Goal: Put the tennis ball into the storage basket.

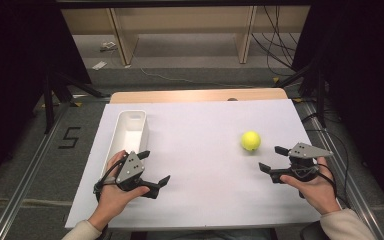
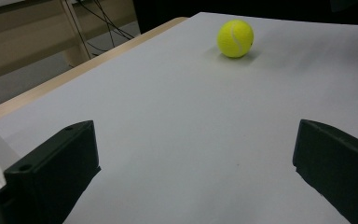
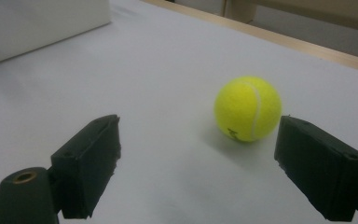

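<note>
High view, right claw (image 1: 273,159): mine, held in my right hand (image 1: 316,186) near the right edge of the counter (image 1: 205,165), jaws spread wide and grasping nothing.
Right gripper view, right claw (image 3: 198,165): both black jaws rise apart from the bottom, bare white counter between them; the ball sits just ahead, closer to the jaw on the right of that view, not touched by either.
Tennis ball (image 1: 250,140): yellow-green, resting on the counter in its right half, just beyond my right claw and apart from it; also seen at (image 3: 247,108) and far off at (image 2: 235,38).
High view, left claw (image 1: 154,168): in my left hand (image 1: 116,187) near the near-left part of the counter, jaws released and wide, nothing between them.
Left gripper view, left claw (image 2: 193,163): jaws stand well apart over bare counter.
White bin (image 1: 128,134): long, narrow, open-topped, lying along the left edge of the counter, just beside my left hand.
</note>
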### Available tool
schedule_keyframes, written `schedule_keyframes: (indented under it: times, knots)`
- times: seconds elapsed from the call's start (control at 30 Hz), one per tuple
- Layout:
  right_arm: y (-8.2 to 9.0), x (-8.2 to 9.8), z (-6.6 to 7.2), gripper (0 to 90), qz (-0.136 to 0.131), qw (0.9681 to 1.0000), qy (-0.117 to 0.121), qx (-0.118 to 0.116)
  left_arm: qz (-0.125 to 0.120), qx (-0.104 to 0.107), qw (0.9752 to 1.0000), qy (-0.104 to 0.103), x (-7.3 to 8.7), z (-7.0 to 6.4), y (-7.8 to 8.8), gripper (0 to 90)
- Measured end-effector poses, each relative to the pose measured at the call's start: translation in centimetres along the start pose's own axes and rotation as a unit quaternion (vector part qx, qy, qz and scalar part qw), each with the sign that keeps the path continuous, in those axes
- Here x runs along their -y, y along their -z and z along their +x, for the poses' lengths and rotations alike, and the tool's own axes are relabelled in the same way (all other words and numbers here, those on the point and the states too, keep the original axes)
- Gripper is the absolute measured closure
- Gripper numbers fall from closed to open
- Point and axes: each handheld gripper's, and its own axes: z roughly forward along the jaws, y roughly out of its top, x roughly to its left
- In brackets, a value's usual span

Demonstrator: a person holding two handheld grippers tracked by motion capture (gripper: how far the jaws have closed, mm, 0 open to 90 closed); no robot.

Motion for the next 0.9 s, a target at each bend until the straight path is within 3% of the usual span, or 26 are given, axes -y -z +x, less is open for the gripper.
schedule_keyframes:
  times: [0.3, 0.9]
  knots:
    - [-0.5, 0.0, -0.1, 11.0, 0.014, 0.9998, 0.003, 0.011, -0.001, -0.001, 1.0000, -0.004, 0.0, -0.1, 0.1, 0.0]
    - [-2.4, -0.6, -1.6, 10.4, 0.018, 0.9986, -0.017, 0.046, 0.000, 0.000, 1.0000, -0.009, -0.1, -0.2, 0.0, 0.0]
